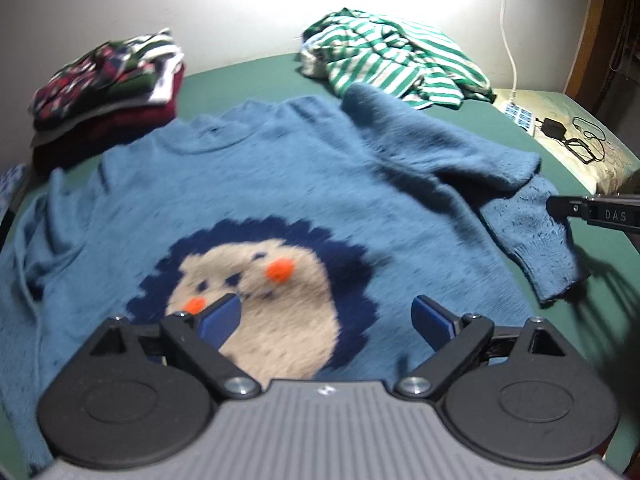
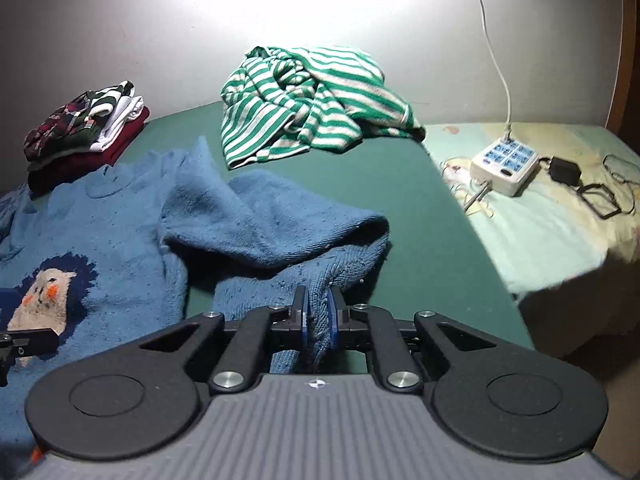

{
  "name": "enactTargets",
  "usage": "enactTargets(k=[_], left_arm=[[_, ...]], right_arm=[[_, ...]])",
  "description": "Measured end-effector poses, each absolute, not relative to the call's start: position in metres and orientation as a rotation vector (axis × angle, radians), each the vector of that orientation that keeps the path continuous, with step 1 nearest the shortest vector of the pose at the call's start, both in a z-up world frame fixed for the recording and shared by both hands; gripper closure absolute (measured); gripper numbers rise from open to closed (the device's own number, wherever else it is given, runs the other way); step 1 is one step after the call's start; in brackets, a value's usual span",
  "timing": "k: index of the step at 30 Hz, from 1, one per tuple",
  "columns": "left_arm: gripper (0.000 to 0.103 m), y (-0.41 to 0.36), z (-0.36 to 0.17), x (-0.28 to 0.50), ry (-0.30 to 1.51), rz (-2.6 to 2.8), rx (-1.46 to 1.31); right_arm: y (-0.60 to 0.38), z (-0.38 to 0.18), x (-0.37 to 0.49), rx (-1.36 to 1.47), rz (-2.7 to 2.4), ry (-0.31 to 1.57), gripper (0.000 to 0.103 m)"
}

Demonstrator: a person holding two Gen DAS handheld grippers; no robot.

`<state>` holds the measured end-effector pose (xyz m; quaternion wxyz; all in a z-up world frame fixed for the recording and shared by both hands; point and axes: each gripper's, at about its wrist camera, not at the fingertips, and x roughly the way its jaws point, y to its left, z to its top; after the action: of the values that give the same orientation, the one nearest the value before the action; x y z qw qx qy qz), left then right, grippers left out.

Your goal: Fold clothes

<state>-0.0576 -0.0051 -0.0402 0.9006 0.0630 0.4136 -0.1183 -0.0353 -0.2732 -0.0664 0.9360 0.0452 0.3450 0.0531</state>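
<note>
Two grippers: left gripper (image 1: pixel 326 314) spread wide over blue sweater (image 1: pixel 280 184); right gripper (image 2: pixel 319 312) clenched on sleeve cuff (image 2: pixel 320 304)

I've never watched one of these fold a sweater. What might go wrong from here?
Two things, I think. The right gripper pinches only the cuff of the blue sweater, and that sleeve is already bunched, so pulling it across may leave a lumpy fold. The left gripper hangs with open jaws over the sweater's front holding nothing, so the body could drag along the green cover instead of staying flat.
</note>
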Motion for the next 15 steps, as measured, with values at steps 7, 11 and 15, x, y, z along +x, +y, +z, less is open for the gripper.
enactTargets(k=[7,11,15], left_arm=[[0.023,-0.068,-0.040,-0.020,0.829,-0.337,0.237],[0.052,-0.098,-0.048,0.005,0.861,-0.374,0.290],[0.041,-0.126,-0.046,0.011,0.811,-0.411,0.392]], right_arm=[[-0.311,-0.066,-0.014,-0.081,0.045,0.665,0.094],[-0.324,-0.061,-0.007,-0.170,0.021,0.613,0.094],[-0.328,-0.053,-0.001,-0.216,0.013,0.564,0.094]])
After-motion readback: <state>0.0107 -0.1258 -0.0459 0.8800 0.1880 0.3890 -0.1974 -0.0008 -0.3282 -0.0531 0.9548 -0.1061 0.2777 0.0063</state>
